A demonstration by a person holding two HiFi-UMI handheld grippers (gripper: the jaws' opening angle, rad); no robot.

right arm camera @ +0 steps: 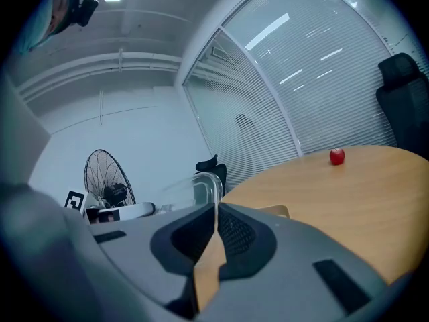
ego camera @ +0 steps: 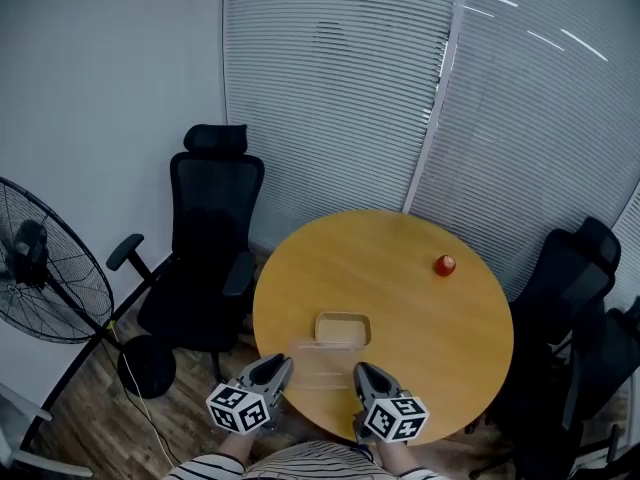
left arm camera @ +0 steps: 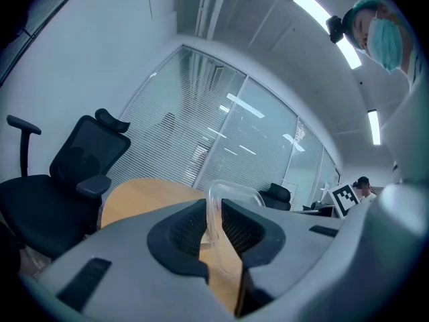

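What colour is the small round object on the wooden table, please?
The object is red; head view.

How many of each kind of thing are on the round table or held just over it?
Clear rectangular plastic lid: 1
Tan rectangular open box: 1
Small red round fruit: 1
Total: 3
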